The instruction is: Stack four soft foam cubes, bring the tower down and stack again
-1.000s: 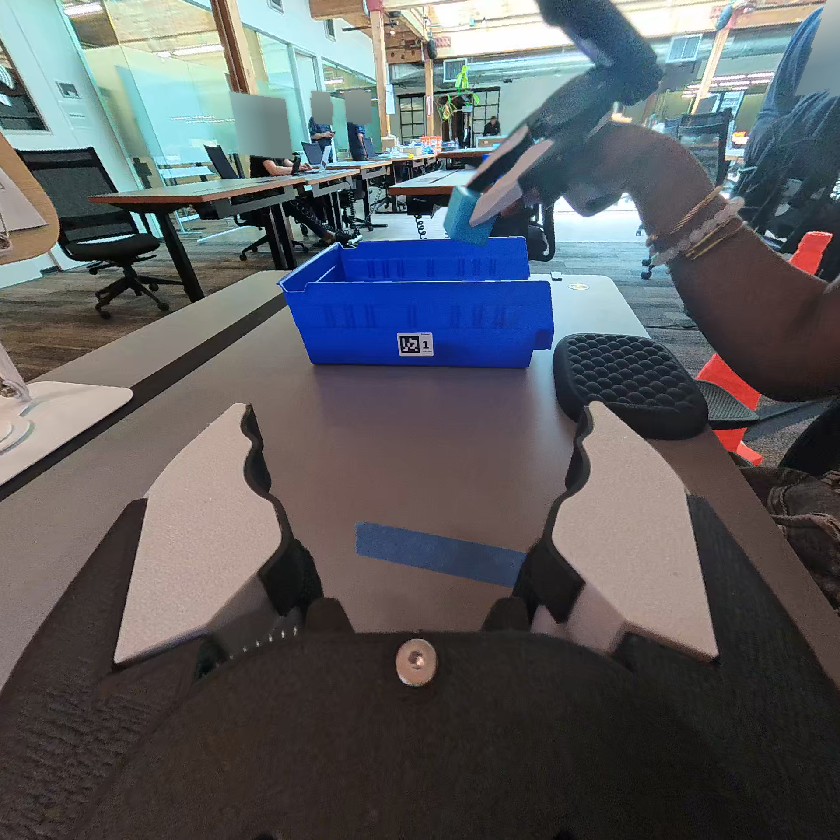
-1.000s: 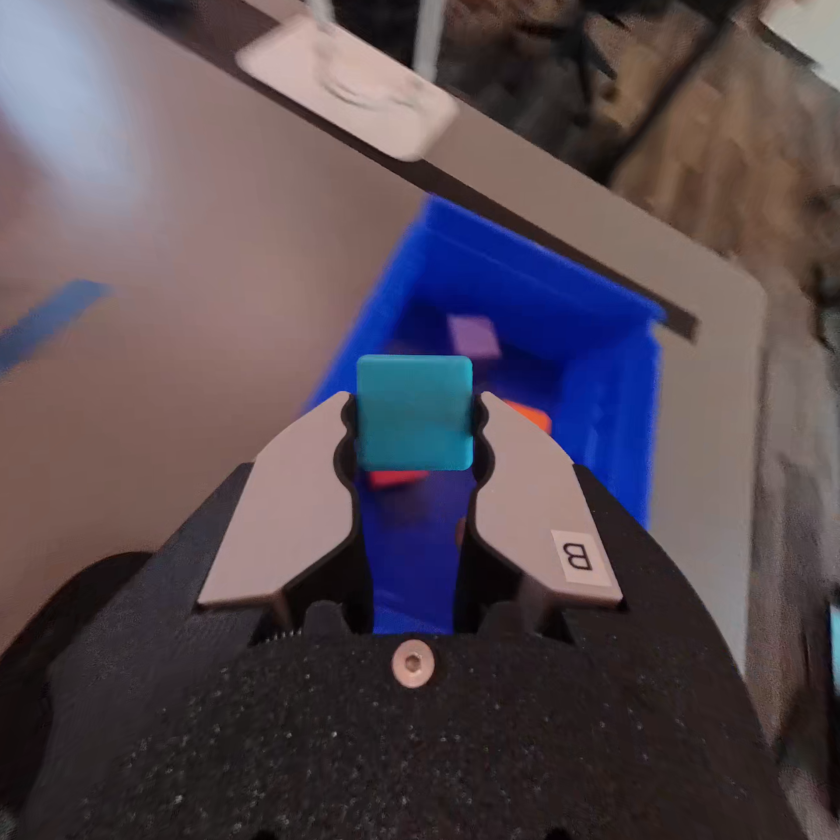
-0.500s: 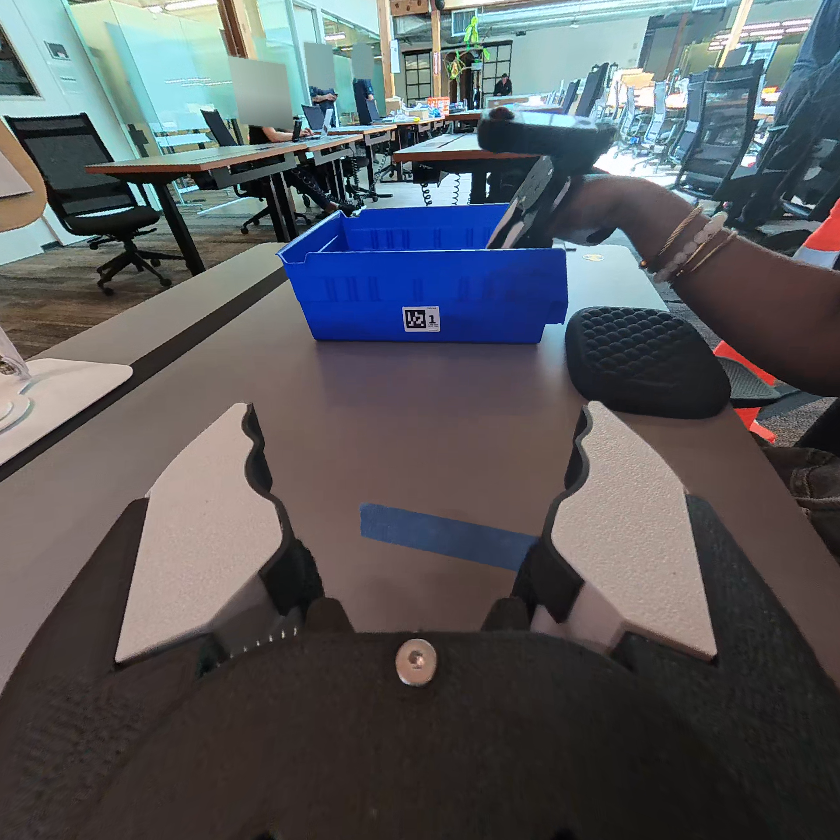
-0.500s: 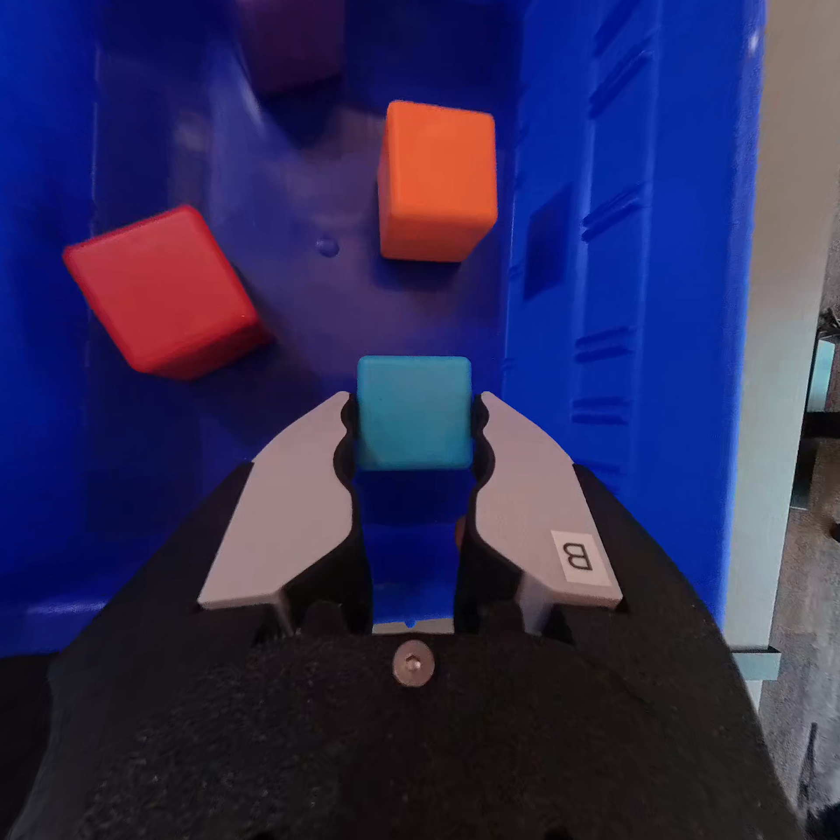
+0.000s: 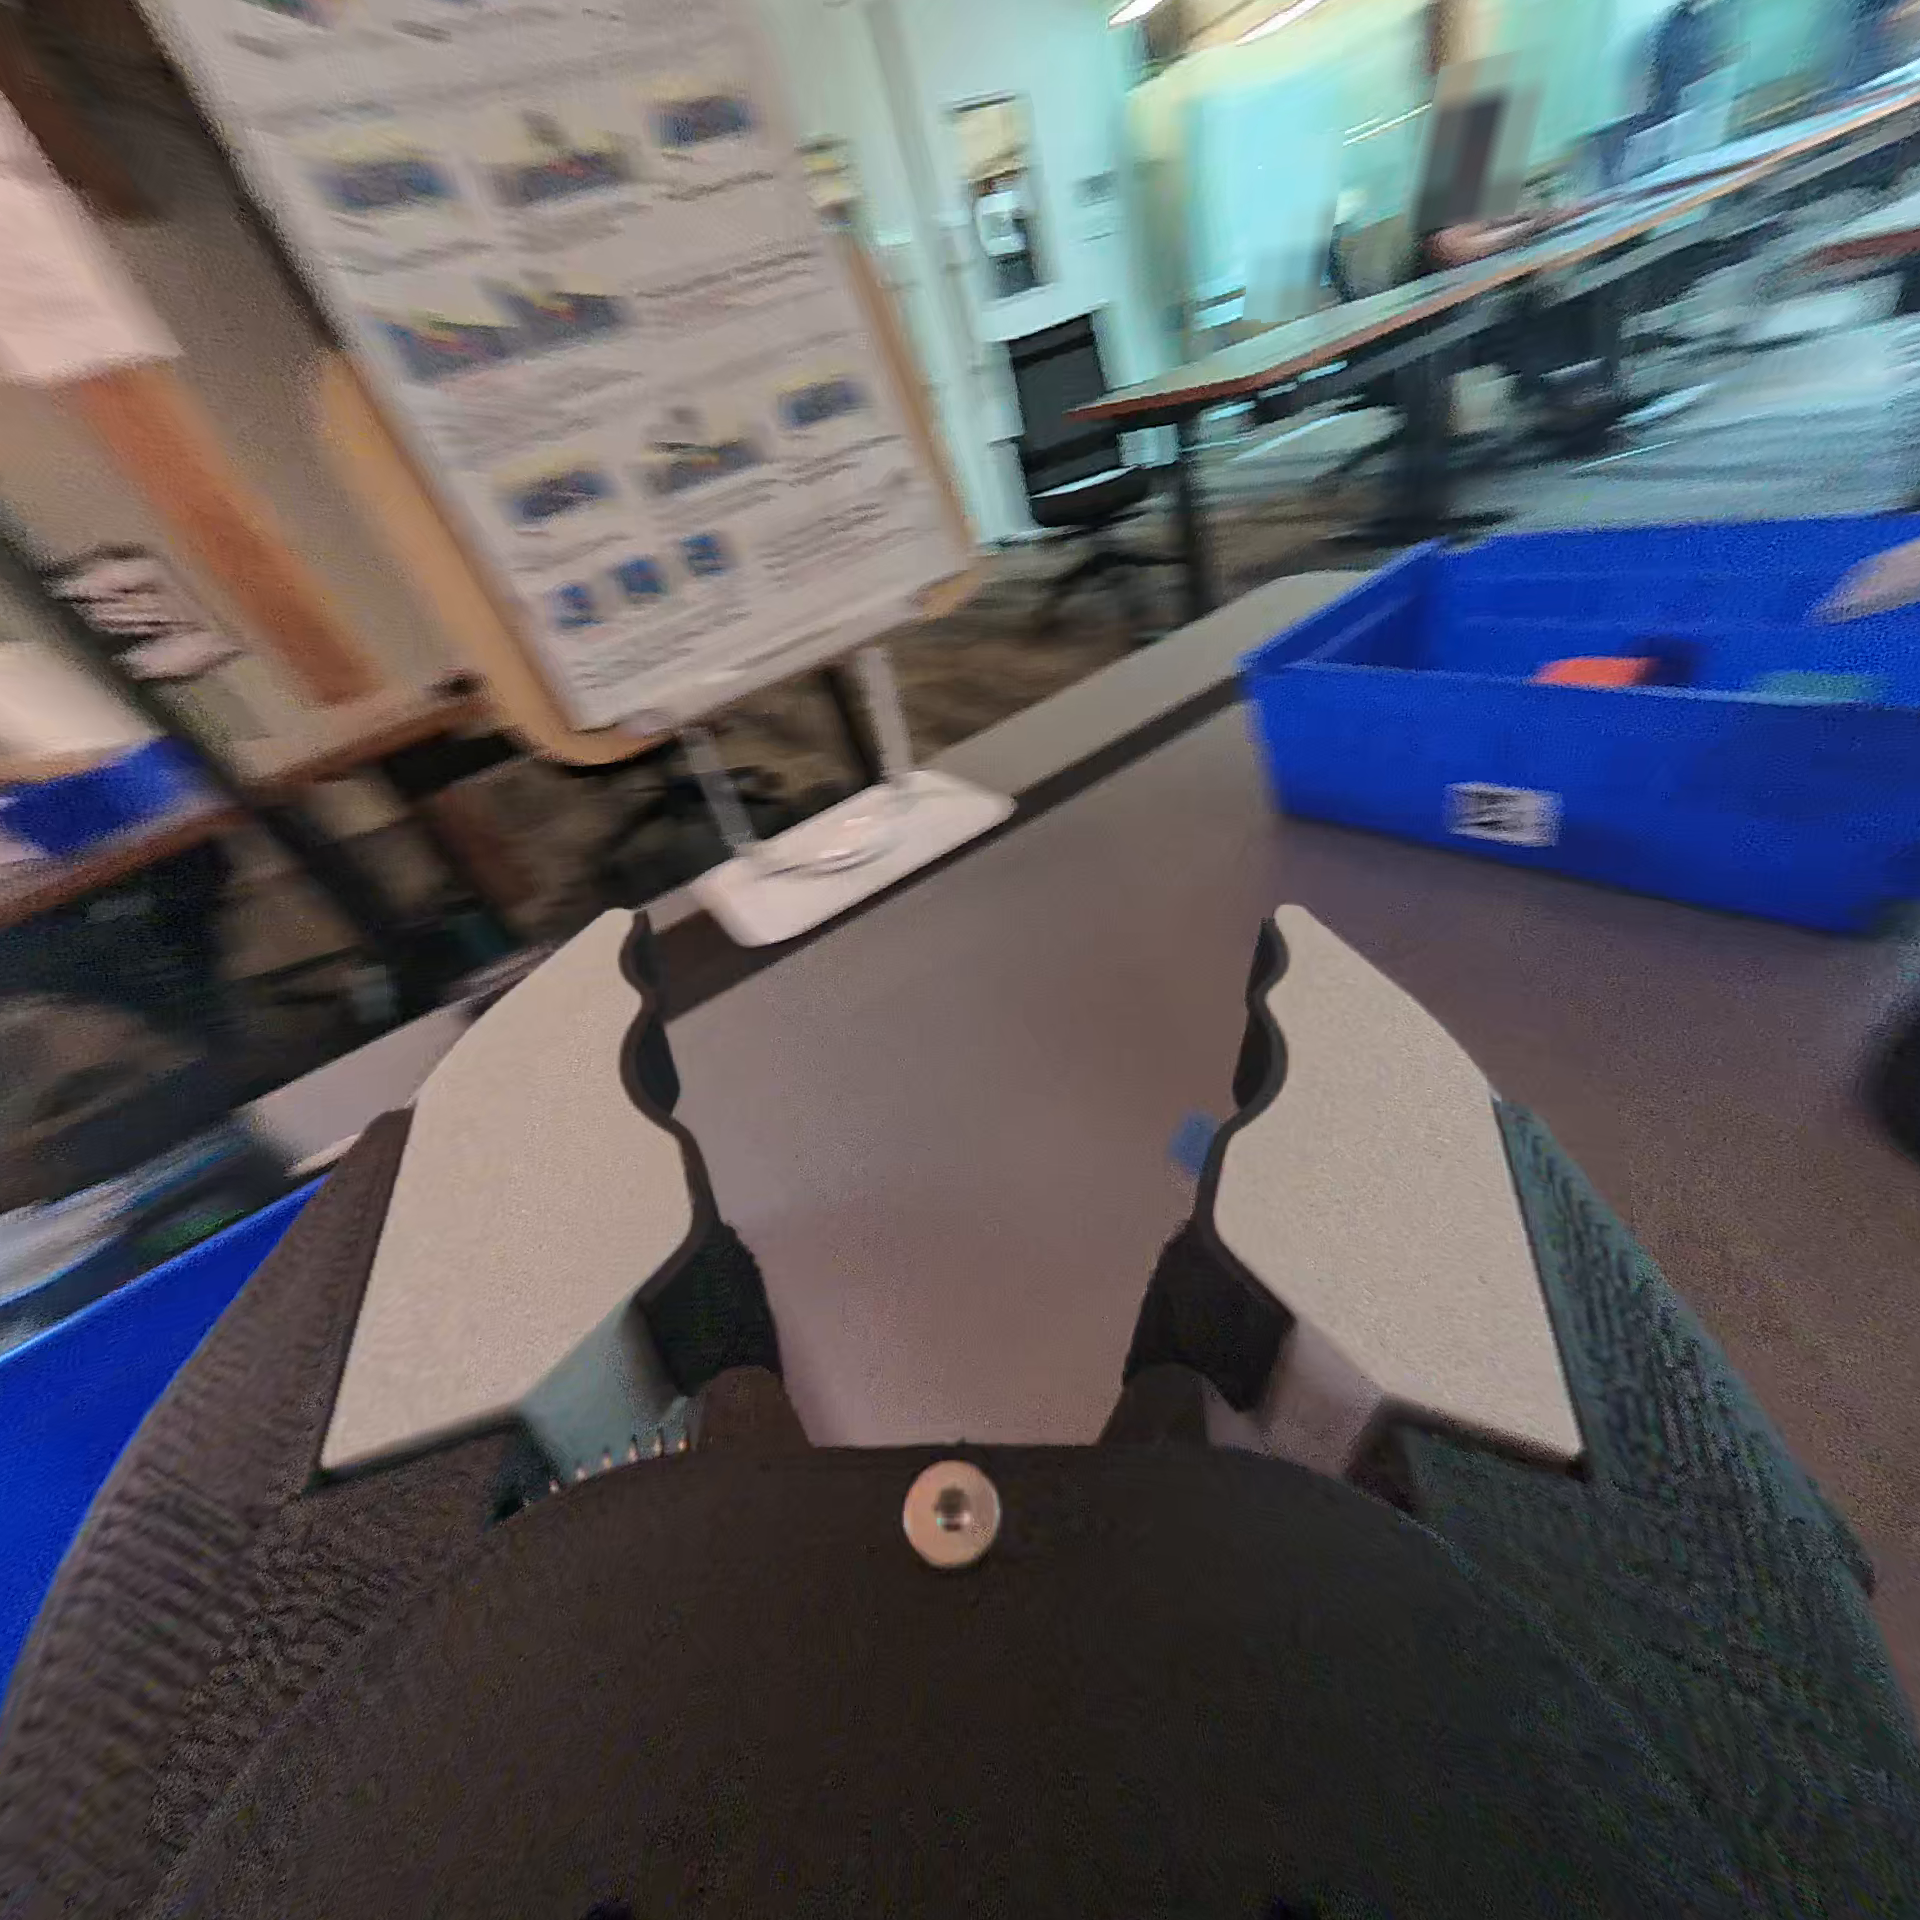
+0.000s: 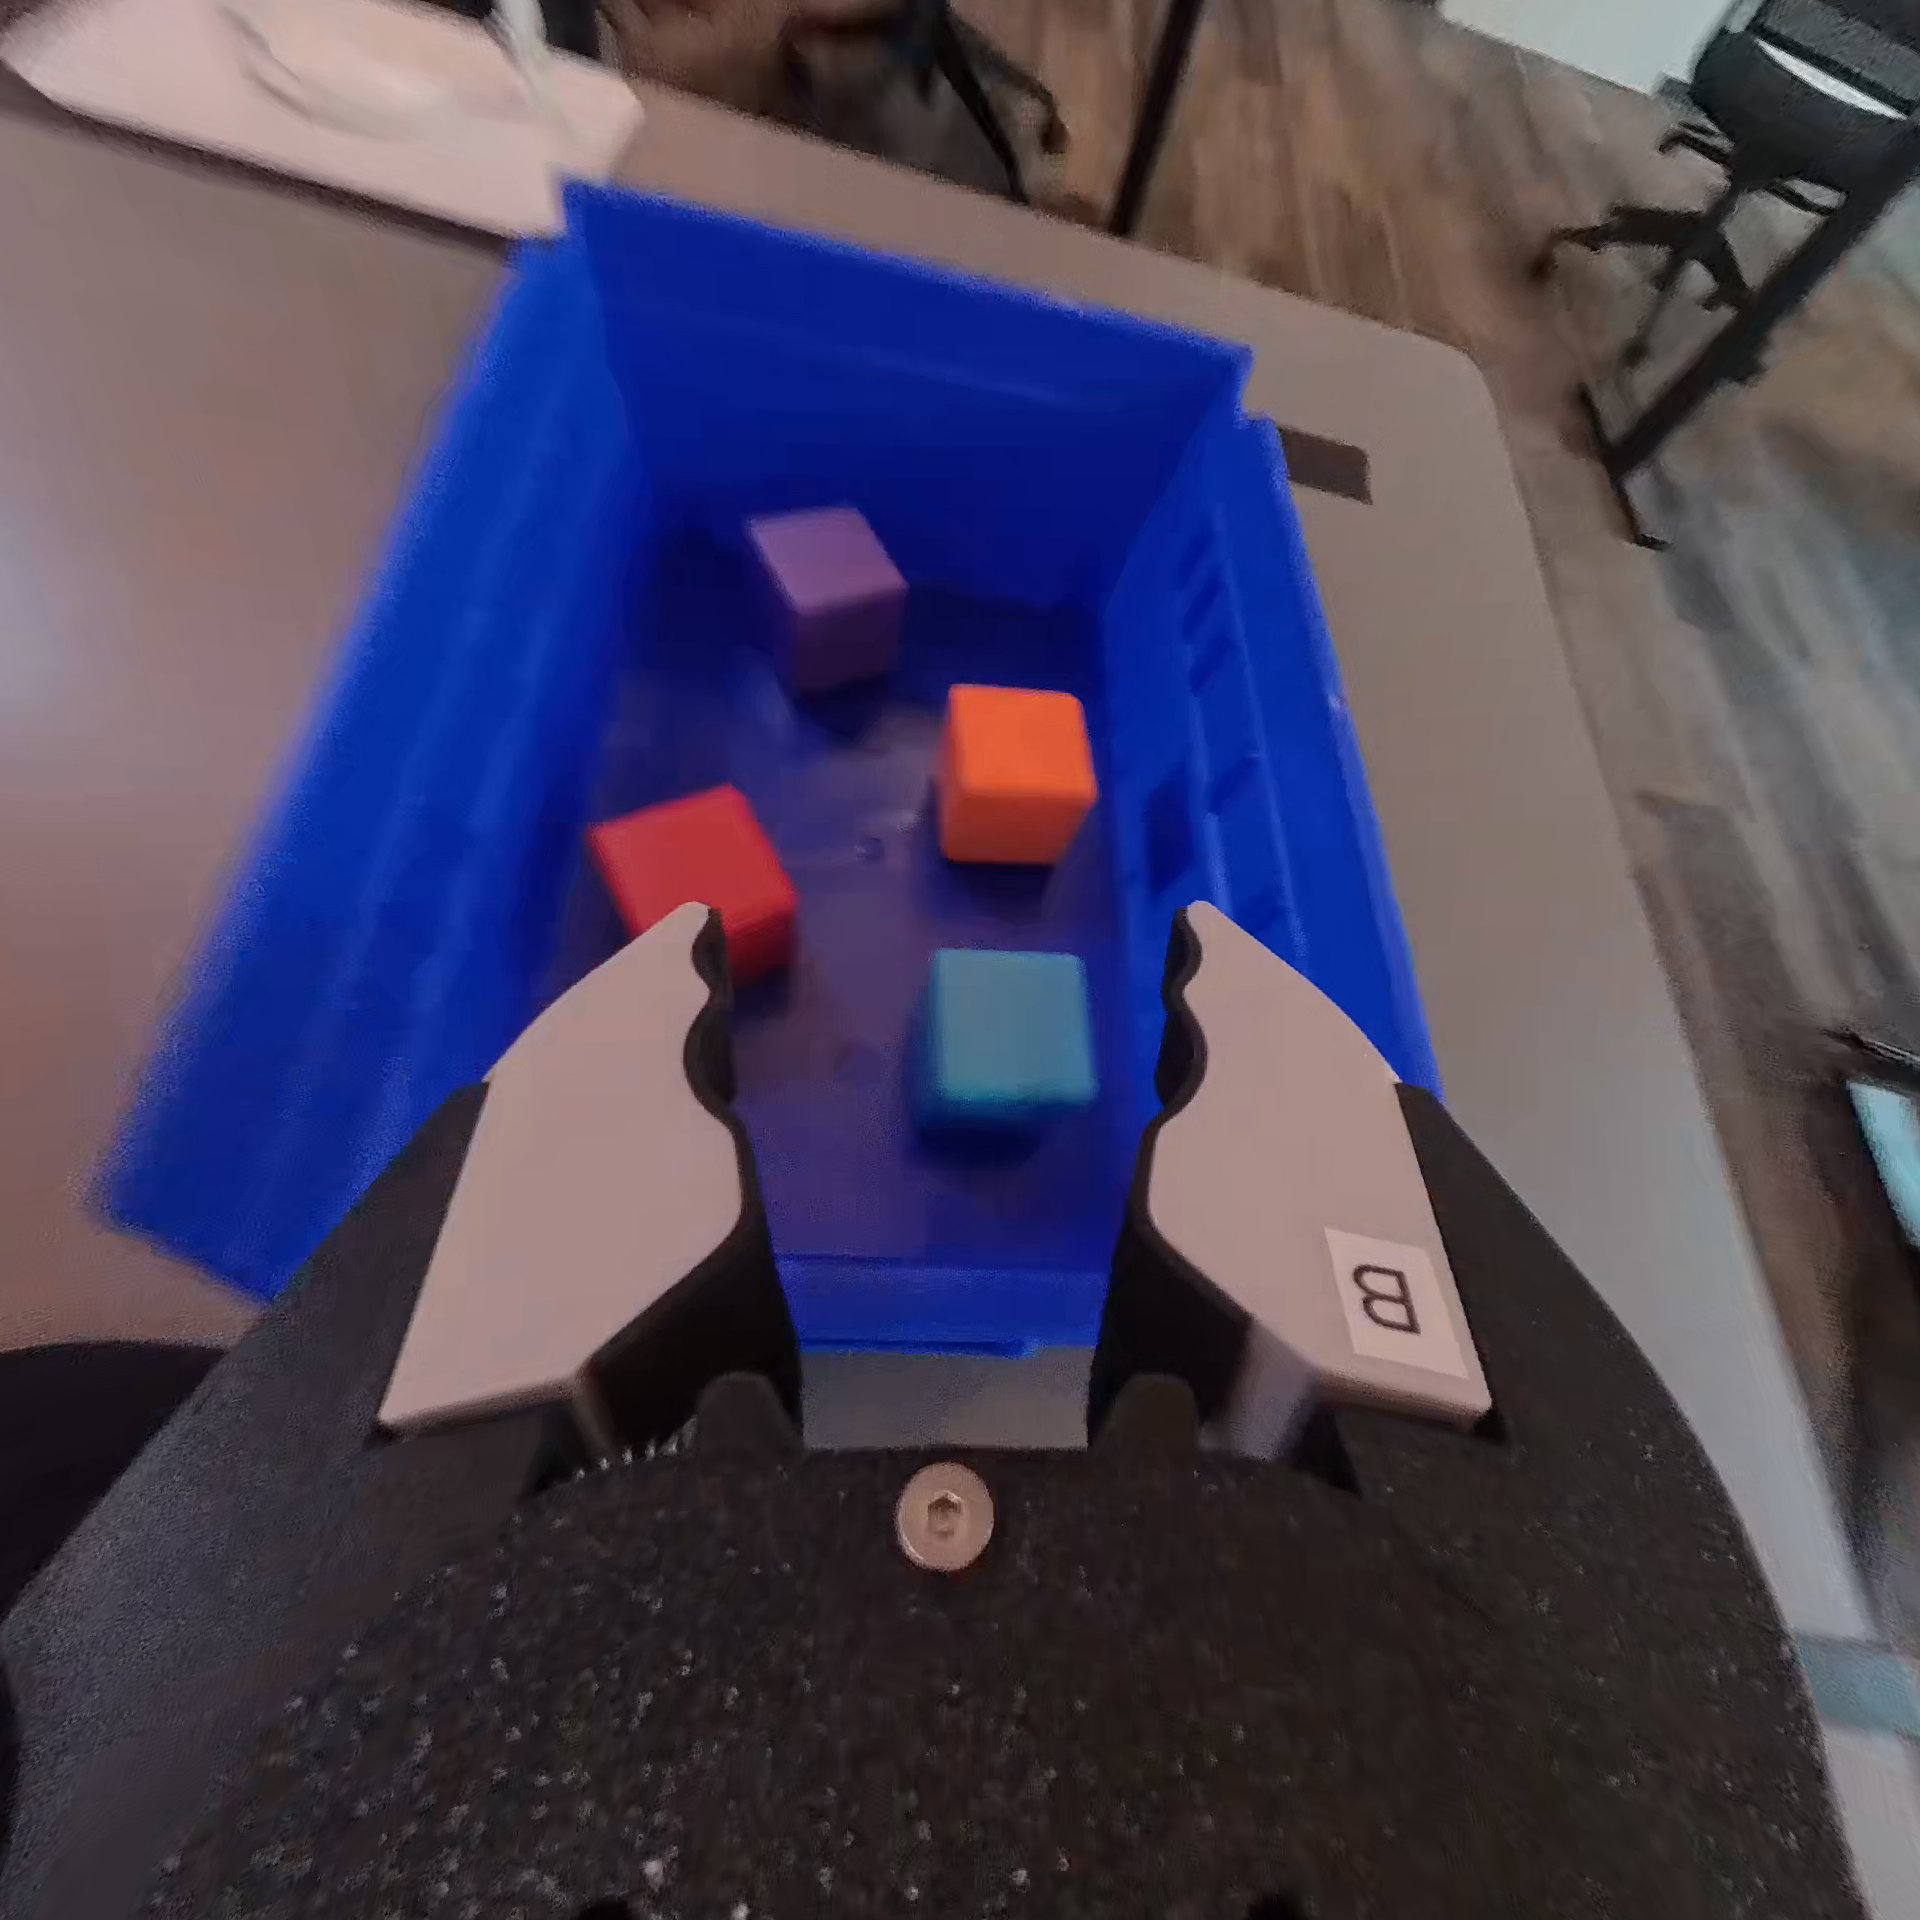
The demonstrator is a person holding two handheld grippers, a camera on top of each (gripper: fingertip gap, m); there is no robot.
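Grey table (image 6: 260, 499) — blue bin (image 6: 343, 831) — four separate cubes

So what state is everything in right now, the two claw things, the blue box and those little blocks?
Left gripper: fingers wide open, holding nothing.
Right gripper: fingers open, empty, above the bin.
Blue bin: upright on the table, no lid, four cubes inside.
Teal cube: loose on the bin floor, flat.
Orange cube: flat, unstacked.
Red cube: flat, turned at an angle.
Purple cube: flat, unstacked, farthest back.
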